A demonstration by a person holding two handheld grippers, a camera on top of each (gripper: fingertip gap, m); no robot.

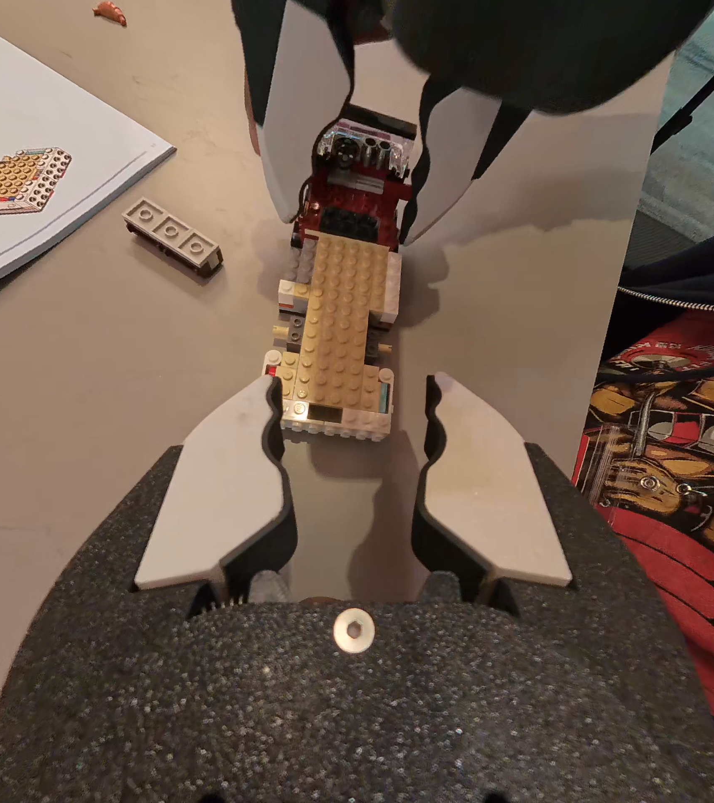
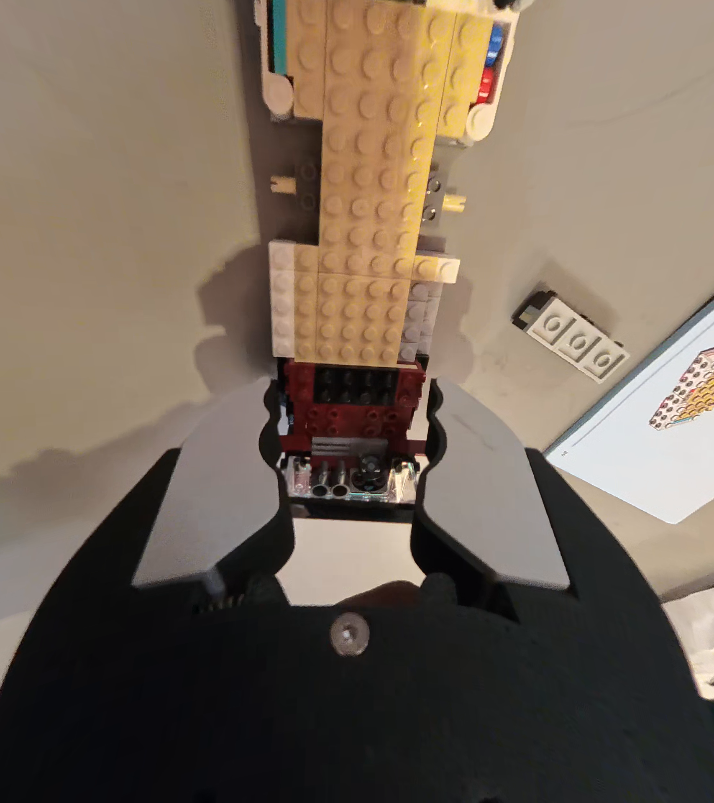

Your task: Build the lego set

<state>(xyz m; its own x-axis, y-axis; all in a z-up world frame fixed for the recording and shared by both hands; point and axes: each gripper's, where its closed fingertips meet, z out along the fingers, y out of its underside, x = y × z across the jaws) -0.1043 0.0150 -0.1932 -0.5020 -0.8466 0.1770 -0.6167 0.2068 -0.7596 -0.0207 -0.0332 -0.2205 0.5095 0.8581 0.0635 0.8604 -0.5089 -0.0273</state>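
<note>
Left wrist view: my left gripper (image 1: 348, 382) gapes around the brick model's (image 1: 337, 321) near end, the right gripper (image 2: 348, 391) straddles its dark-red end, neither clamped.

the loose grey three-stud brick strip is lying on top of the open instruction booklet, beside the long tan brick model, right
Not quite. The grey three-stud brick strip lies on the bare beige table, between the open instruction booklet and the long tan brick model, as the left wrist view shows.
</note>
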